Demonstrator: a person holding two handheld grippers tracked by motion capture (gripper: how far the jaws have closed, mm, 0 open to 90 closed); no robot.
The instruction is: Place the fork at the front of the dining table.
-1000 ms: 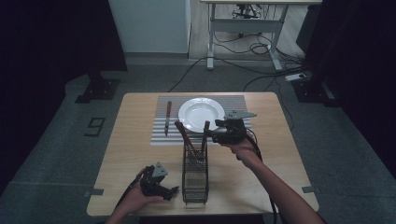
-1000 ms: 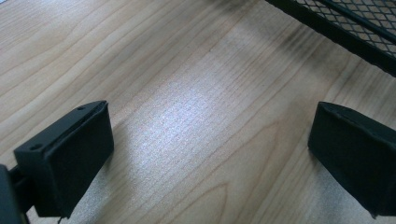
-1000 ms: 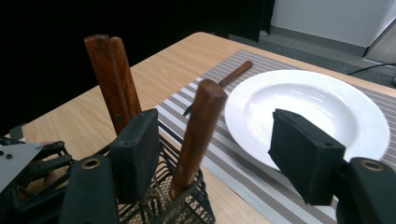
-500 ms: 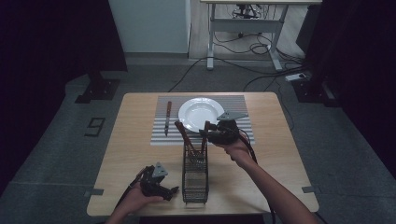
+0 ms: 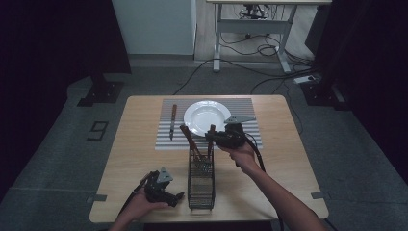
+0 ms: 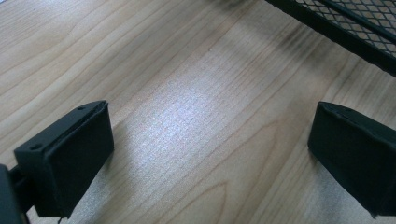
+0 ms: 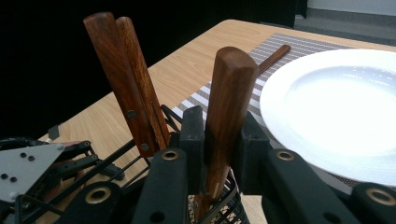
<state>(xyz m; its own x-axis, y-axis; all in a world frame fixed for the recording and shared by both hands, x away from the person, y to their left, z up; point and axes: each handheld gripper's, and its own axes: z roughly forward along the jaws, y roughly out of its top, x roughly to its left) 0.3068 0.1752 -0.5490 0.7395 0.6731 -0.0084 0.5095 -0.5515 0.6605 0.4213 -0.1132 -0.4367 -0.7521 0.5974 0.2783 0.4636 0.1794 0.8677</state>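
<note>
Wooden and upright, the utensil handle (image 7: 229, 116) stands in the black wire caddy (image 5: 200, 180) near the middle of the worktop (image 5: 134, 159), and the right tongs (image 7: 218, 140) are clamped on it, one pad on each side; they have just been closing onto it. Two more wooden handles (image 7: 128, 79) lean together in the same caddy, just beside the gripped one. Beyond the caddy lies a grey striped placemat (image 5: 245, 137) carrying a white plate (image 5: 207, 117), with a wooden-handled knife (image 5: 173, 120) lying on the mat to the left of the plate. The left tongs (image 6: 210, 154) sit low over bare wood at the worktop's near edge, jaws wide apart with nothing between them, close beside the caddy's mesh wall.
</note>
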